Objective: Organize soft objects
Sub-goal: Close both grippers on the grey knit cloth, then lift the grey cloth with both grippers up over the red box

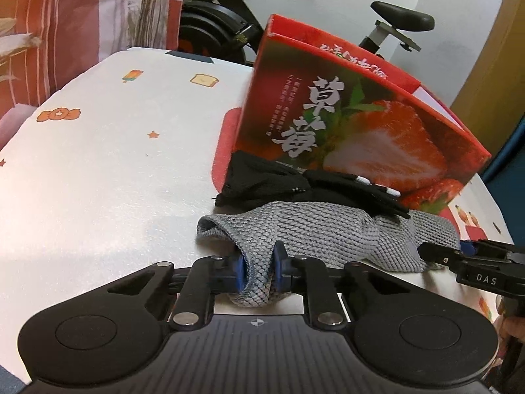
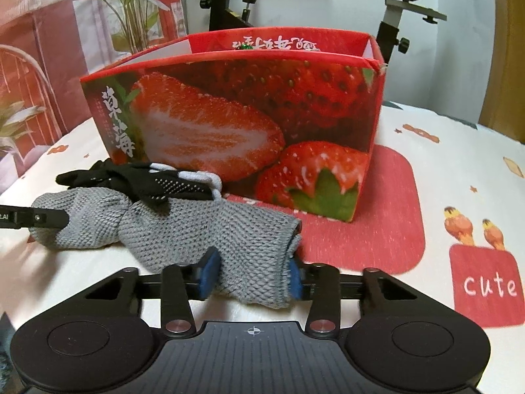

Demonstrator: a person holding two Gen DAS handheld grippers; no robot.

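Grey knit cloth (image 2: 210, 229), before strawberry box (image 2: 249, 124): left gripper (image 1: 257, 262) and right gripper (image 2: 251, 271) clamp its ends; next, lift together into box.

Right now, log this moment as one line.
left gripper: shut on grey sock | right gripper: shut on grey sock, other end | black glove: lying across sock | strawberry box: open, behind

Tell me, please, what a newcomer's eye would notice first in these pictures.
The big red strawberry box stands open on the patterned tablecloth. In front of it lies a grey knitted cloth, gripped at each end by the left gripper and right gripper, with black gloves behind.
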